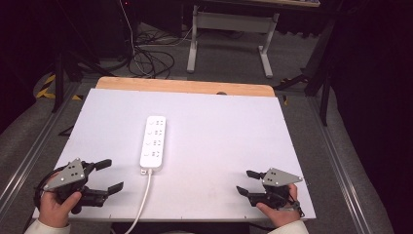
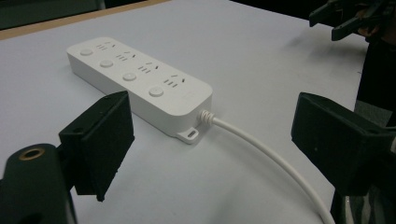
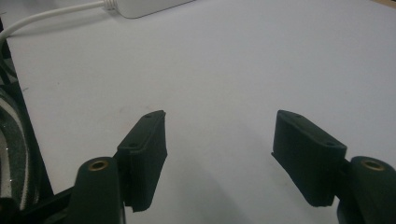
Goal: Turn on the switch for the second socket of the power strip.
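— Two claws were on the bench [image 1: 214, 112], weren't they? How did the left claw [image 1: 108, 175] stand?

— Spread wide, with nothing between its jaws, low at the near left corner. The white power strip [image 1: 154, 141] lay flat just ahead of it and to its right, untouched, and its white cord [image 1: 144, 197] trailed back toward the near edge, passing right of that claw.

— And the right claw [image 1: 247, 182]?

— Also parted and empty, hovering near the opposite corner. From it, the strip sat well apart, off to its left and farther ahead; bare white bench lay between its jaws.
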The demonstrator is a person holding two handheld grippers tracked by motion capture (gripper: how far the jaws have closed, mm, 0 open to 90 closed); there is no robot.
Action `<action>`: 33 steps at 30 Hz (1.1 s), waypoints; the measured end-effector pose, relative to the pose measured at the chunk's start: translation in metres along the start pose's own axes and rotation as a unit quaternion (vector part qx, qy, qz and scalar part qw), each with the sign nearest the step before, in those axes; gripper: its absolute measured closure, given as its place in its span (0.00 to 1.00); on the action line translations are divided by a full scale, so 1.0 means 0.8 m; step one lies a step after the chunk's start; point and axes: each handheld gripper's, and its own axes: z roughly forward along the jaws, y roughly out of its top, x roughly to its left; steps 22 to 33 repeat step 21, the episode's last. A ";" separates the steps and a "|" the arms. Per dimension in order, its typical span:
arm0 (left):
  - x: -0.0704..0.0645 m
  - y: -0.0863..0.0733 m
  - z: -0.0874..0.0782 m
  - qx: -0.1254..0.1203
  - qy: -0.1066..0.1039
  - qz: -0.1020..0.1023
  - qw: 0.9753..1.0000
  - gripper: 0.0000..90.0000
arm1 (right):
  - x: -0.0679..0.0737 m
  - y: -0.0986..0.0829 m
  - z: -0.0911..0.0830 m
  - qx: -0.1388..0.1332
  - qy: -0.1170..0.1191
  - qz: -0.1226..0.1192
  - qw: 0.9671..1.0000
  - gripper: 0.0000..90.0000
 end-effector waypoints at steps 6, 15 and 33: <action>0.000 -0.021 0.005 0.031 0.021 0.007 0.999 0.14 | 0.000 0.000 0.000 -0.001 0.000 0.001 1.000 0.39; 0.010 -0.036 0.002 0.031 0.015 -0.011 0.999 0.15 | 0.000 0.000 0.000 -0.001 0.000 0.001 1.000 0.39; 0.012 -0.036 0.000 0.022 0.013 -0.007 1.000 0.14 | 0.000 0.000 0.001 -0.001 0.000 0.001 1.000 0.39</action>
